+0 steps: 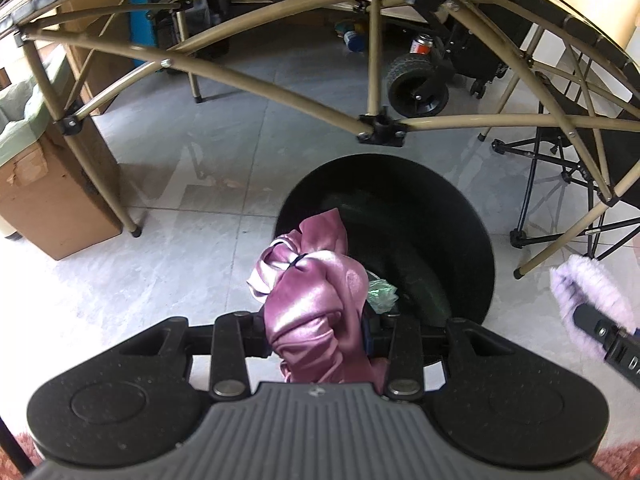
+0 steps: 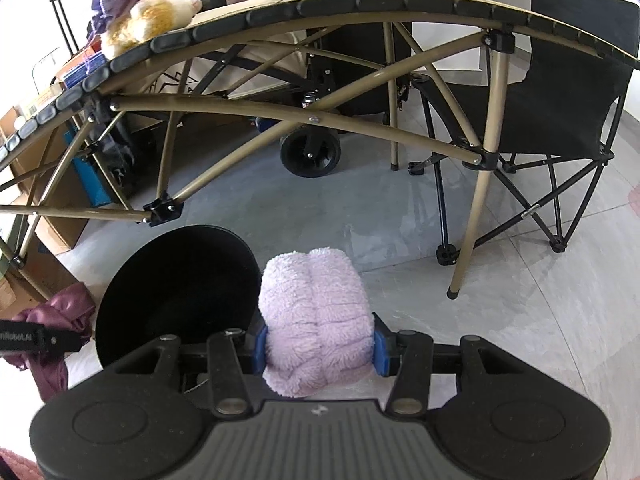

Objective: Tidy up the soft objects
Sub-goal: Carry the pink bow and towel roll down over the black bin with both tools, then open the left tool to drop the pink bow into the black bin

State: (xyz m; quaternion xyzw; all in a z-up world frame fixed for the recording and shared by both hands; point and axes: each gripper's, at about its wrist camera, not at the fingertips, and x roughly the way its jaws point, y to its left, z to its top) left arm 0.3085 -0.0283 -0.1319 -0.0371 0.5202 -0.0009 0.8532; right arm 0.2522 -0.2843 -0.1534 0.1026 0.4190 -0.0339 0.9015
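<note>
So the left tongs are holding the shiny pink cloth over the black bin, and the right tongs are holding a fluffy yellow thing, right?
Not quite. The left tongs do hold the shiny pink cloth over the black bin, but the fluffy thing in the right tongs is pale purple, not yellow, as the right wrist view shows. The yellowish plush toy lies up on the table.
</note>
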